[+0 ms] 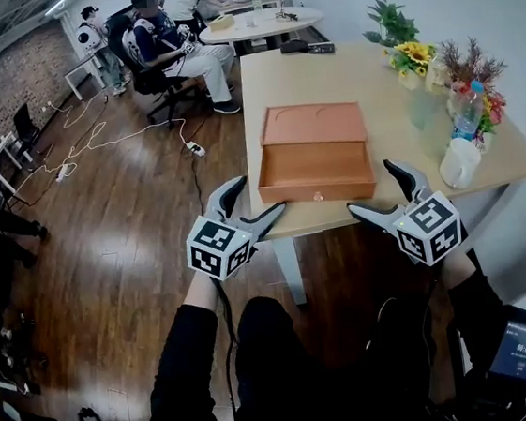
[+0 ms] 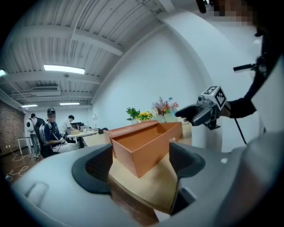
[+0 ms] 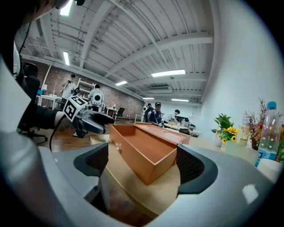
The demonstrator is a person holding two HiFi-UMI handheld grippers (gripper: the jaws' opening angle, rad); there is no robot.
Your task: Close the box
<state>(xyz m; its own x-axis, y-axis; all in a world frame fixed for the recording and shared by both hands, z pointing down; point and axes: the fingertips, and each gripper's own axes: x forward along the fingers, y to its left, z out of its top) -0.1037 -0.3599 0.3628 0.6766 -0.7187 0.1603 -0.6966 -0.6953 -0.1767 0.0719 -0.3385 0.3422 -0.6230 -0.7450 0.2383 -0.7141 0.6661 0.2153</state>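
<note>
Task item: box (image 1: pixel 315 172), orange, open, standing on the table (image 1: pixel 361 80) at its near edge, front wall facing the person.
Lid: lid (image 1: pixel 313 124) is folded fully back, lying flat on the table beyond the tray, inner face up.
Long axis: runs left to right across the person, parallel to the table's near edge.
Left gripper: left gripper (image 1: pixel 261 194) is released, nothing between its jaws; it sits just beside the box's front left corner.
Right gripper: right gripper (image 1: pixel 370 185) is released and empty, just beside the front right corner.
Bearing: both grippers stand on the near side; the lid lies on the far side, past the tray.
Nearer hand: cannot be told; the two flank the box about evenly.
Judgement: closing calls for a reach over the tray to the lid's far edge, then swinging it towards the person.
</note>
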